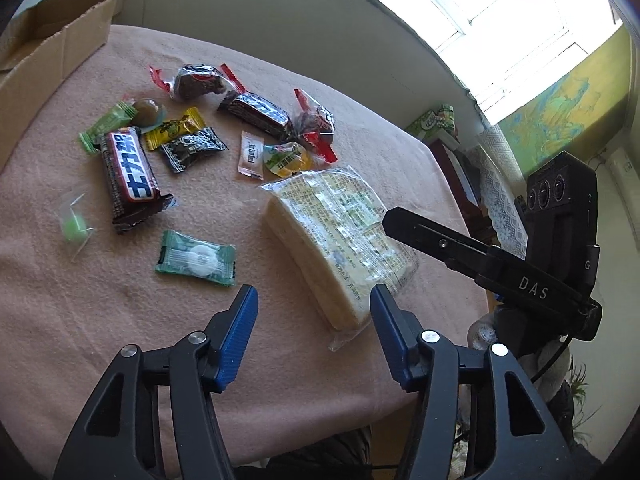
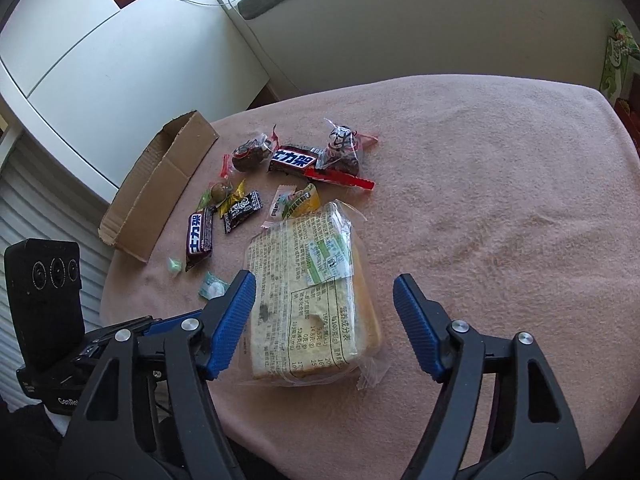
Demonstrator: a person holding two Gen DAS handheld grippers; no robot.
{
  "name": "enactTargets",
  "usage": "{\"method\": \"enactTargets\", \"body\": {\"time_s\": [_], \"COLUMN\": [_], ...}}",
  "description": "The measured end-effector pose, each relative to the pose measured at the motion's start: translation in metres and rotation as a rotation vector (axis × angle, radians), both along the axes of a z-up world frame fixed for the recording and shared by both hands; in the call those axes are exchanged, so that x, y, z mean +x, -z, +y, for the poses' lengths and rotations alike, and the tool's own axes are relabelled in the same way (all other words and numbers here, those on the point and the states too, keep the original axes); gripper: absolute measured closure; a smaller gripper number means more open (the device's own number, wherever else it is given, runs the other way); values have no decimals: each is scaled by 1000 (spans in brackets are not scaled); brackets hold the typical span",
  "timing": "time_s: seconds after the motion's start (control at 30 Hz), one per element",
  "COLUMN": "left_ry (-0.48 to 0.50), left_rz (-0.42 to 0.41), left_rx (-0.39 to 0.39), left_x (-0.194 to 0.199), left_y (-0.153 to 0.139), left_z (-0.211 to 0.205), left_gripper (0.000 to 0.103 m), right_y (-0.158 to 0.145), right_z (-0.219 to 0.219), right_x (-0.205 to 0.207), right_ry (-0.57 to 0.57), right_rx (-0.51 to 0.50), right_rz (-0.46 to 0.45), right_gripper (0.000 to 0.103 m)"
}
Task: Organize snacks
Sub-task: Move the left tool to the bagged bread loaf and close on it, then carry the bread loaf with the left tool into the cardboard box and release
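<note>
Pink fleece covers the table [image 2: 500, 200], and on it we see the snacks spread in a loose cluster. Nearest us lies the bread pack [image 2: 316, 300]: pale slices in clear wrap, a printed label facing up, flat on the cloth. Beyond it sit the small pieces: two dark bars with white lettering [image 1: 130, 174] [image 1: 260, 114], two clear twists with dark candy and red ends [image 1: 196, 82] [image 1: 314, 124], a black sachet [image 1: 192, 148], a yellow one [image 1: 174, 128], a green stick [image 1: 106, 126], a round brown sweet [image 1: 148, 112], a white-pink sachet [image 1: 251, 154], a jelly cup [image 1: 286, 158], a green mint packet [image 1: 196, 258] and a green candy in clear wrap [image 1: 74, 226]. A cardboard box [image 2: 158, 184] stands open at the far left edge of the table, apart from the snacks.

Our left gripper [image 1: 314, 294] hangs over the near end of the bread pack, its blue pads [image 1: 238, 338] parted and empty; the pack's corner lies by the right pad, and we cannot tell whether they touch. Our right gripper [image 2: 324, 284] hovers above the same pack with pads [image 2: 230, 324] spread wider than it, gripping nothing.
</note>
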State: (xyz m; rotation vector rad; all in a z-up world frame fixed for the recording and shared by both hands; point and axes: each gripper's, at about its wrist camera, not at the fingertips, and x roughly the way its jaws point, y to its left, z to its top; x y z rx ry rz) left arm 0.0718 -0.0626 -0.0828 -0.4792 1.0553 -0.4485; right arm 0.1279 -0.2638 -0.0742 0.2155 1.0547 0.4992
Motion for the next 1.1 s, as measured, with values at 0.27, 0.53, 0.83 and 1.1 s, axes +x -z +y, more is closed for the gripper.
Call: {"method": "enactTargets", "body": {"time_s": [0.27,0.53,0.83,1.1], "left_ry": [27,63,86,69], "left_rz": [30,25,-18,-61], "left_rx": [-9,8,59,75], "left_x": [12,27,29,17], "left_y": [6,9,3,-6], "left_z": [-16,-36,-46,-34], "left_gripper": [46,54,54,54], "right_y": [12,20,18,6], "right_z": [5,5,8,21], "right_x": [9,17,16,6], "right_ry": [-41,-68,-72,-81], "right_rx": [27,8,7,-11], "right_rz": [67,111,130,113], "right_gripper": [39,47,48,48]}}
